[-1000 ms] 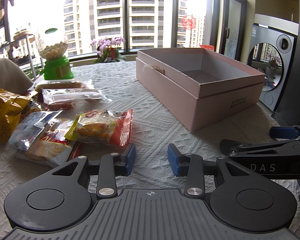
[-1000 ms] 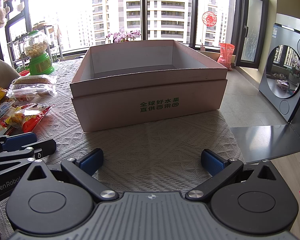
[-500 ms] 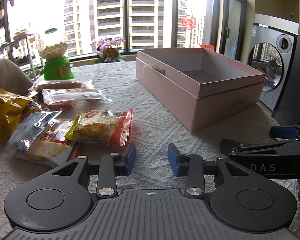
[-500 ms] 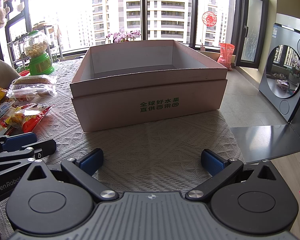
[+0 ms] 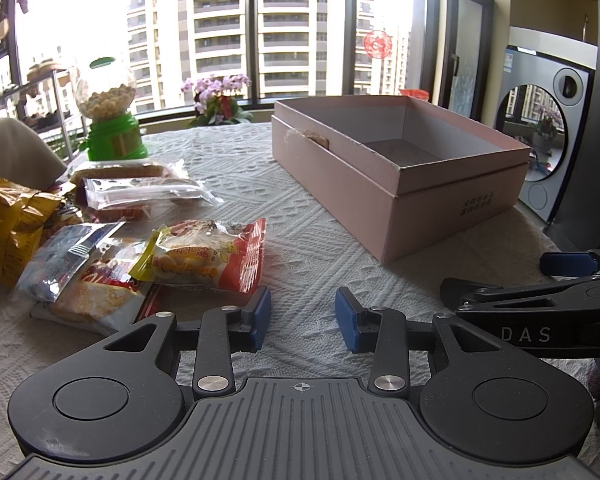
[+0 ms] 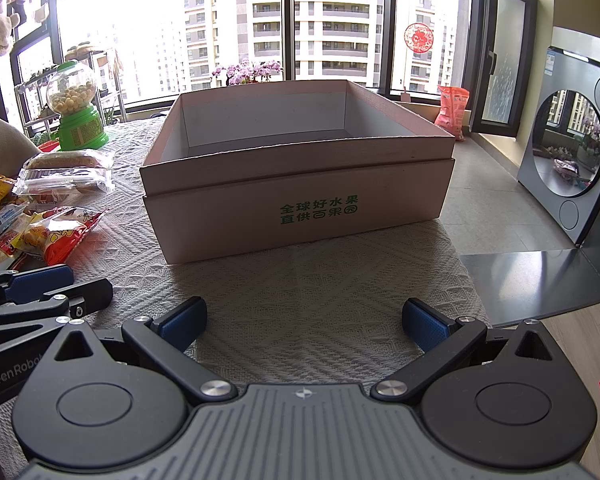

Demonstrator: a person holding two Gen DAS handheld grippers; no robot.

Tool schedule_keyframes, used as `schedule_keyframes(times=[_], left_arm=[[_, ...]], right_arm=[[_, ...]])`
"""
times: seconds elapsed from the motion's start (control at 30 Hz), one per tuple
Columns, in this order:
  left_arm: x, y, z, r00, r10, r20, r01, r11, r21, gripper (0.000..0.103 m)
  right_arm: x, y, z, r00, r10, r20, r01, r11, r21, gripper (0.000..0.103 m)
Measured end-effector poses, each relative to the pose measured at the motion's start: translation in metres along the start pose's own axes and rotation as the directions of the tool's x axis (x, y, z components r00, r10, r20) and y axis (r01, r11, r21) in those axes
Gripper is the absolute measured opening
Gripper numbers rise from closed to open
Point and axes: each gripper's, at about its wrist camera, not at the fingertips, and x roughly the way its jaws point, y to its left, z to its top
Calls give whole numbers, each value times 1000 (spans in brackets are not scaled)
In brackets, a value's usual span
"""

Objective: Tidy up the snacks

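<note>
Tall flats outside the big windows, sunny and bright. Closer in, a table under a white knitted cloth [image 5: 300,208].

On the right half of the table — a big pink box [image 6: 300,184], top open, green writing on its near side. Looks bare inside as far as can be seen.

On the left half — a heap of snack packs. Nearest, a red and yellow snack bag [image 5: 212,256], lying flat, partly on top of a bag of pale crackers [image 5: 92,300]. A silver and blue packet [image 5: 60,260] leaning over those crackers. Further left, a crinkly yellow bag [image 5: 12,220] at the table edge. Behind them, clear wrapped cakes [image 5: 140,188], stacked. At the far left, a green candy machine [image 5: 108,120] with a round glass top full of pale balls. Pink flowers [image 5: 216,96] by the window behind the table.

Left gripper [image 5: 302,314] low over the cloth, near edge, blue pads partly apart, nothing between them. Red and yellow snack bag just beyond its left pad, not touching as far as can be told.

Right gripper [image 6: 304,320] in front of the pink box, pads spread wide, only cloth between them. Holding nothing.

Off to the right, past the table — a grey washing machine [image 6: 572,152] with a round door.
</note>
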Motion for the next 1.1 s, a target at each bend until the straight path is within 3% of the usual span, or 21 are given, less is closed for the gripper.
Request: schedule_keyframes(times=[0.17,0.23,0.33,0.5,0.57,0.63,0.7,0.83,0.93,0.97,1.03,1.1], left_arm=[[-4,11,-1,999,-40,4,40,998,-49,40],[-12,24,-3,998,-64,-3,63,994,-91,38],[-36,51,-1,999,-36,17,38,990,-135,38],[-60,114,8,1000,-17,19,21,965,-262,37],[-62,135,8,1000,-1,2,2,953,-303,37],[-64,153,7,999,41,-19,-45,941,-336,36],[-68,172,5,998,60,-10,-59,929,-366,36],[-64,200,10,999,43,29,-27,913,-406,36],[-50,215,19,998,48,45,-24,906,-423,36],[-43,218,23,998,30,51,-5,902,-433,36],[-29,220,31,998,5,58,20,904,-428,36],[-13,215,38,1000,17,18,-9,919,-395,36]], right_arm=[[-2,-3,4,1000,13,-11,-13,1000,-7,103],[0,-5,13,996,46,-82,-48,999,-23,103],[3,-6,21,986,51,-162,-59,997,-44,103],[10,2,31,973,110,-205,-134,986,-103,103],[11,13,42,962,202,-182,-227,966,-125,102],[14,28,53,960,250,-124,-265,955,-133,102],[25,46,66,957,262,-127,-276,956,-104,103],[50,88,85,899,405,-168,-419,906,-56,102],[62,120,96,875,454,-167,-467,883,-48,102],[67,132,96,882,440,-169,-456,887,-70,102],[73,149,95,896,402,-190,-428,895,-125,86],[66,151,88,900,394,-186,-423,892,-161,82]])
